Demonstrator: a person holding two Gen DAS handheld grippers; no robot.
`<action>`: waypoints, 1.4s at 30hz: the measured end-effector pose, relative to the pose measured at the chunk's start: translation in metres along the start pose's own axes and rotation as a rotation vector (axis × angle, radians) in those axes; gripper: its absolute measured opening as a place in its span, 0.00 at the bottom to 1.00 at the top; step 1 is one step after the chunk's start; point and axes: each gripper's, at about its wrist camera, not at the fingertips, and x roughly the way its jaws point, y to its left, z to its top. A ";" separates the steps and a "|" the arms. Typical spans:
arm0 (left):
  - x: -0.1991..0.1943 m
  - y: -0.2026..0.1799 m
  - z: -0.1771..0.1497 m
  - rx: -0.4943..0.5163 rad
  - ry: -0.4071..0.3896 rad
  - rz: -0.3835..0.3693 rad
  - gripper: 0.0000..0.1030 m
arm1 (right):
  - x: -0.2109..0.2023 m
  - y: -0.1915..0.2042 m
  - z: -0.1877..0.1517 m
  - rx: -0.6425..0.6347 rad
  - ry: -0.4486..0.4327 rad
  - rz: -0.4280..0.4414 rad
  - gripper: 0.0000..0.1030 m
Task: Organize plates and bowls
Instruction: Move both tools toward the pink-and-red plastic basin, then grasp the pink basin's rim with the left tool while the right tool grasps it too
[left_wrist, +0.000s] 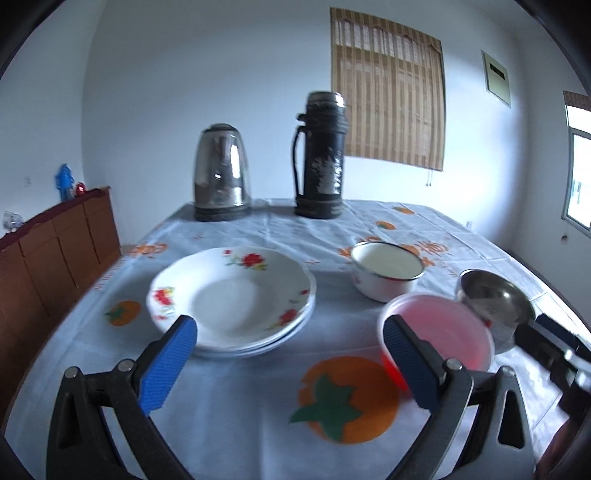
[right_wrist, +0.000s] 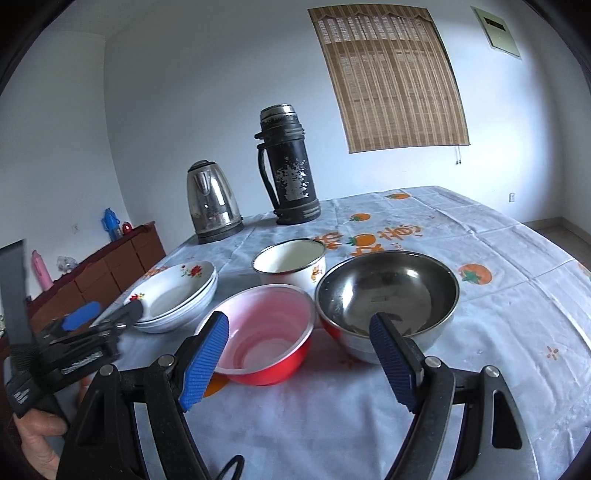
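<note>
both tongs gape with nothing between them: the left gripper faces the stacked white floral plates, the right gripper faces the red plastic bowl, which touches the steel bowl, white enamel cup behind

Both wrist cameras sit low over the near table edge, tilted slightly down, facing the far wall at twelve o'clock. They share the stacked plates, red bowl and kettle; the right view stands further right.
</note>
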 end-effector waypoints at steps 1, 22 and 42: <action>0.003 -0.005 0.005 0.001 0.008 -0.011 0.99 | 0.001 0.001 0.000 -0.003 0.002 -0.014 0.78; 0.056 -0.038 0.016 0.044 0.160 -0.079 0.91 | 0.035 -0.012 -0.004 0.105 0.175 0.035 0.56; 0.075 -0.049 0.002 0.065 0.270 -0.100 0.52 | 0.057 -0.006 -0.005 0.126 0.250 0.055 0.39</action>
